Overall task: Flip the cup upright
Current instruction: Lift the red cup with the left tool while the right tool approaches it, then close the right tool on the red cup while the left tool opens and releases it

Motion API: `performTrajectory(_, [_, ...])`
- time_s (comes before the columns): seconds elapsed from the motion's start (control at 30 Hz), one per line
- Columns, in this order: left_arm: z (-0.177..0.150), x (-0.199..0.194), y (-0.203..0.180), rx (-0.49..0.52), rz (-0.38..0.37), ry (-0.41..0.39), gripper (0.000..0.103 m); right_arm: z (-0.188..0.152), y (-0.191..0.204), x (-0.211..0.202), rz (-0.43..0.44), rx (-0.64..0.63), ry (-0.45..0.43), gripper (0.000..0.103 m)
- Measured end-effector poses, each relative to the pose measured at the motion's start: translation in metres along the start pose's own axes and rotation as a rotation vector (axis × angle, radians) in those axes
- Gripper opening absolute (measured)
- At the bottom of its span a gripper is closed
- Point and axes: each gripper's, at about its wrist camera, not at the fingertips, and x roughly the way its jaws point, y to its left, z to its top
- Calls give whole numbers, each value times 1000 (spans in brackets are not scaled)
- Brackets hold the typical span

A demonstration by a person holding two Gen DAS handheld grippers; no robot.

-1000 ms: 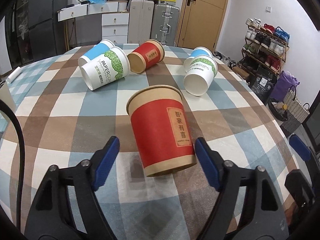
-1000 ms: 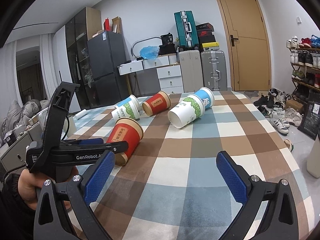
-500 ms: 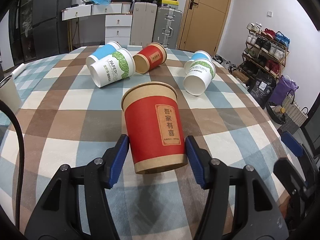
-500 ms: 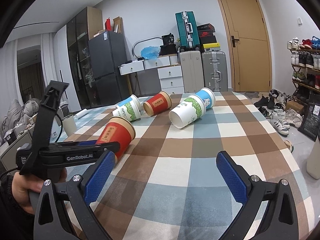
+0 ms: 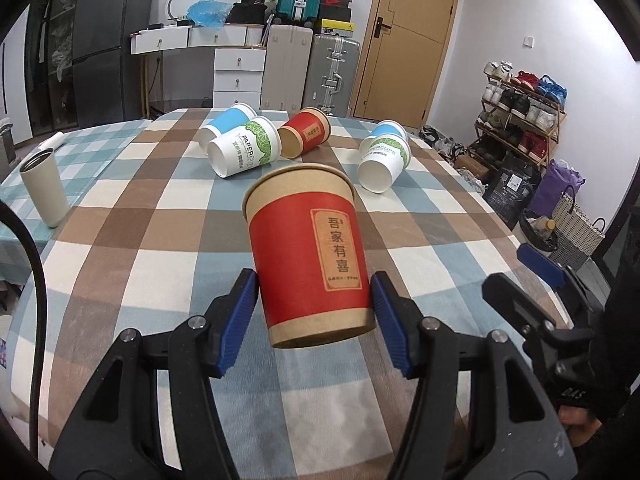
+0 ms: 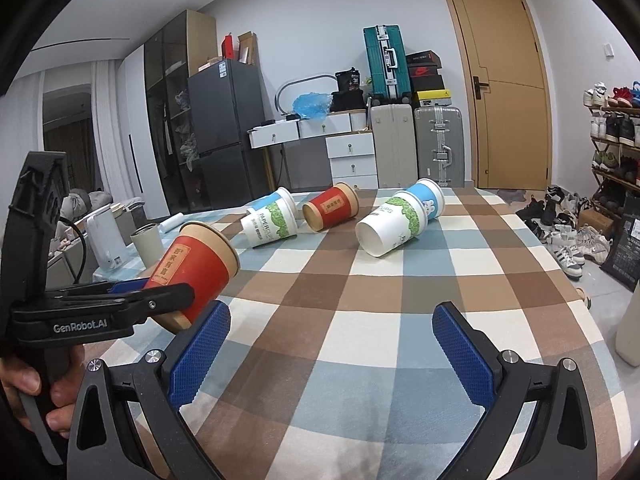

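My left gripper is shut on a red paper cup with a brown rim and a label of Chinese characters. It grips the cup near its base and holds it tilted above the checked tablecloth, mouth pointing up and away. The right wrist view shows the same cup lifted off the table at the left, in the left gripper. My right gripper is open and empty above the near part of the table.
Several more paper cups lie on their sides at the far end: a white-green one, a blue one, a red one, another white-green one. A steel tumbler stands upright at the left table edge.
My left gripper closed on the red cup, lifted it off the table and tipped its mouth upward. The right gripper stayed still and open.
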Motion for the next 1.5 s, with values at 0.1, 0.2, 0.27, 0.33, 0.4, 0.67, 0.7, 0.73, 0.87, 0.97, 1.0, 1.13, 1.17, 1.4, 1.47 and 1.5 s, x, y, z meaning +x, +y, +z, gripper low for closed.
performTrajectory(0.1, [-11,-7,-1,-2,-2,8,56,-3,6,-3,9,-6,2,103])
performTrajectory(0.2, [-21,-10,-2,-5,-9,23,56,-5,10,-5,13,-13,4,103])
performTrajectory(0.27, [-27,-11,-5,-10,-10,20,56,-6,11,-6,14,-17,5,103])
performTrajectory(0.33, [-32,-13,-8,-10,-17,22,56,-7,10,-6,13,-16,8,103])
performTrajectory(0.4, [-38,-15,-11,-6,-19,26,56,-7,10,-5,12,-12,11,103])
performTrajectory(0.67, [-54,-16,-21,-1,-36,33,56,-8,9,-4,10,-9,15,103])
performTrajectory(0.7, [-54,-15,-20,-1,-37,34,56,-8,9,-4,10,-9,15,103])
performTrajectory(0.73, [-55,-14,-20,-1,-39,37,56,-8,9,-4,9,-9,16,103])
performTrajectory(0.87, [-56,-10,-19,-5,-39,48,57,-8,9,-4,10,-9,15,103])
performTrajectory(0.97, [-56,-8,-17,-11,-40,52,57,-8,9,-3,10,-8,16,103])
performTrajectory(1.0, [-55,-8,-16,-12,-40,51,57,-8,9,-3,11,-8,17,103])
performTrajectory(1.13, [-53,-7,-14,-4,-28,46,64,-8,9,-3,10,-9,18,103])
performTrajectory(1.17, [-52,-7,-12,-2,-26,44,65,-9,9,-3,11,-9,19,103])
performTrajectory(1.4, [-46,-16,-2,4,-13,-2,88,-7,11,-1,33,-22,51,103])
performTrajectory(1.47, [-43,-18,2,9,-6,-8,96,-6,12,0,34,-25,58,103])
performTrajectory(1.5, [-43,-20,4,9,2,-15,103,-5,13,0,36,-26,63,103])
